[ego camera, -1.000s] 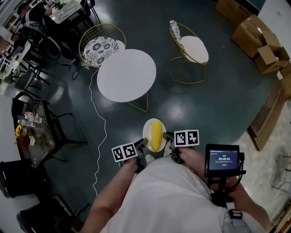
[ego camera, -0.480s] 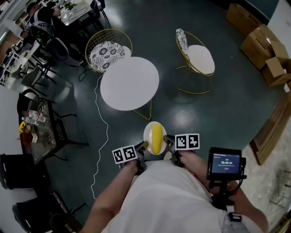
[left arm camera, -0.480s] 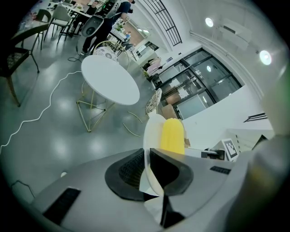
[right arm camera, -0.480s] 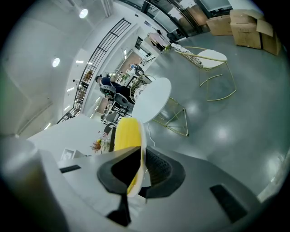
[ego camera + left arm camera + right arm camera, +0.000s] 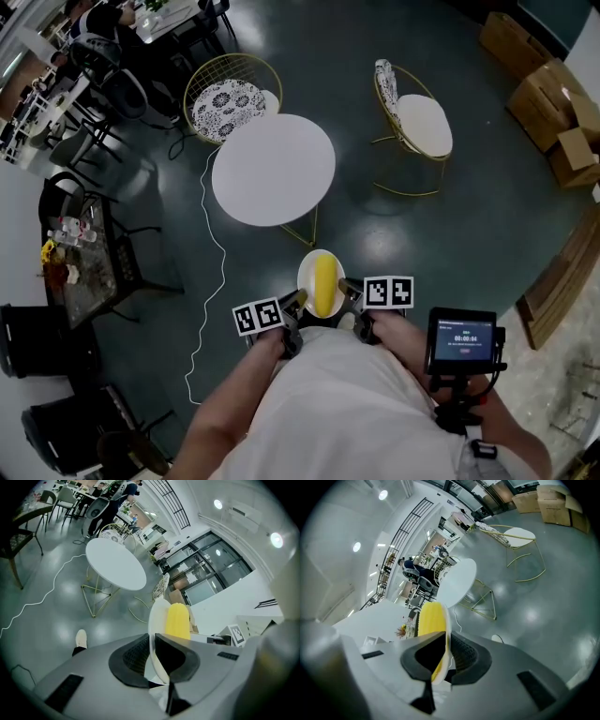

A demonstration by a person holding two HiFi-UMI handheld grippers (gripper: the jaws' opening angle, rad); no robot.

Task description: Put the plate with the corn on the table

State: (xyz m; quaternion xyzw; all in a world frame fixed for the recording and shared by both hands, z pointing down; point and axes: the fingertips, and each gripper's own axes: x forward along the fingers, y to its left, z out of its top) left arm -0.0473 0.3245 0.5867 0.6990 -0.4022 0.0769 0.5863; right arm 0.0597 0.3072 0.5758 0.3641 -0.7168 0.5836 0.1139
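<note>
Left gripper (image 5: 296, 300) and right gripper (image 5: 349, 286) fingers clamp the plate (image 5: 305, 270) rim, corn (image 5: 323, 284) aboard, near the white tabletop (image 5: 273, 170).

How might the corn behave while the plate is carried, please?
The corn looks cylindrical and lies loose on the plate, so it may roll if tilted. The plate seems stiff: left gripper and right gripper pinch only opposite rims, yet it sits level.

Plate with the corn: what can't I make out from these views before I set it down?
Head view: grip depth on the plate rim, too small to judge.
Left gripper view: plate's lower half, behind the left tongs.
Right gripper view: lower half of the corn, behind the right tongs.
Head view: screen text, too small.
</note>
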